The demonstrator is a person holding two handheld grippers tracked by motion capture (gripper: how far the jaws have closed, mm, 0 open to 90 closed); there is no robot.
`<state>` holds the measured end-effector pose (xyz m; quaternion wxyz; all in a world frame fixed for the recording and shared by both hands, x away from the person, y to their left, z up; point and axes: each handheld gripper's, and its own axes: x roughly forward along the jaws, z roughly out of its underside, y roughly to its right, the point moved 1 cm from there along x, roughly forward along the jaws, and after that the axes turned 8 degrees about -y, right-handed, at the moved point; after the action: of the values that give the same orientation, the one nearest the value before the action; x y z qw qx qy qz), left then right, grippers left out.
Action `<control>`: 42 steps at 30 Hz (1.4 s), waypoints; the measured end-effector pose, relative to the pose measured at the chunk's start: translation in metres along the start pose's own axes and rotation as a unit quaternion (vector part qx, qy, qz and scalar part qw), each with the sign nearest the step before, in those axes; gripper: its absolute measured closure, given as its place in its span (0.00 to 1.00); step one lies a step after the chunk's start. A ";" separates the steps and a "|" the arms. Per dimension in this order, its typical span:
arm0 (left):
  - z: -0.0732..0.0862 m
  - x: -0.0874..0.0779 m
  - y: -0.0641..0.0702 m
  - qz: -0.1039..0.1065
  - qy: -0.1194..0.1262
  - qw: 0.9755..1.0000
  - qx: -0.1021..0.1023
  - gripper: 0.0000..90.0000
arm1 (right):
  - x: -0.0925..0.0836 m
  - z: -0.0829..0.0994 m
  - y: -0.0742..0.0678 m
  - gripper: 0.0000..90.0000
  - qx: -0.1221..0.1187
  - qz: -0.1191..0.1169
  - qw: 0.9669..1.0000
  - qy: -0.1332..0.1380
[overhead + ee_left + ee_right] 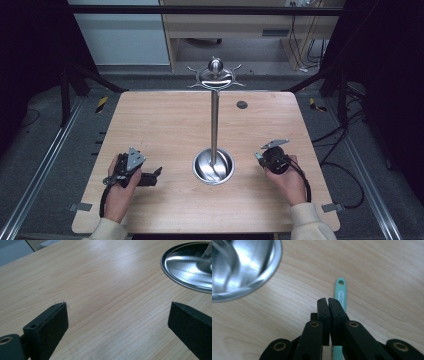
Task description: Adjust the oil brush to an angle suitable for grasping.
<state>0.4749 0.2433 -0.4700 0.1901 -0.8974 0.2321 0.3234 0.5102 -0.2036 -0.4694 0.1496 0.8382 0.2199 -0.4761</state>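
Right gripper (pixel 328 300) fingers pressed together, hovering over a teal handle (pixel 341 293) lying flat on the desk (pixel 165 125), handle just behind and below the fingertips, not pinched. Left gripper (pixel 117 312) fingers spread wide, nothing between, steel stand base (pixel 190 267) ahead to its right. Step looks like pre-grasp: next, open right fingers, drop onto handle.
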 end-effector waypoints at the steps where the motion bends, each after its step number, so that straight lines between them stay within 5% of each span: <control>1: 0.000 0.000 0.000 0.000 0.000 1.000 -0.001 0.03 | -0.006 -0.001 0.000 0.96 0.002 0.004 1.000 0.003; 3: 0.000 0.000 0.000 0.001 0.000 1.000 -0.001 0.03 | -0.011 -0.001 0.000 0.95 0.004 0.005 1.000 0.003; 8: 0.000 0.000 0.000 0.001 0.000 1.000 -0.001 0.03 | -0.022 0.005 0.005 0.85 0.008 0.000 0.999 -0.054; 14: 0.000 0.001 0.000 0.004 -0.003 1.000 0.000 0.03 | -0.030 0.006 0.009 0.77 0.013 0.005 0.996 -0.091; 25: 0.000 0.001 0.001 0.003 -0.004 1.000 0.000 0.03 | -0.021 0.013 0.012 0.75 0.019 0.004 0.987 -0.157; 42: 0.000 0.001 0.001 0.002 -0.004 1.000 0.001 0.03 | -0.004 0.012 0.015 0.83 0.019 -0.010 0.980 -0.196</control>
<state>0.4753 0.2423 -0.4712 0.1915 -0.8953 0.2337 0.3275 0.5069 -0.2227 -0.4719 0.1686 0.7291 0.1856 -0.6368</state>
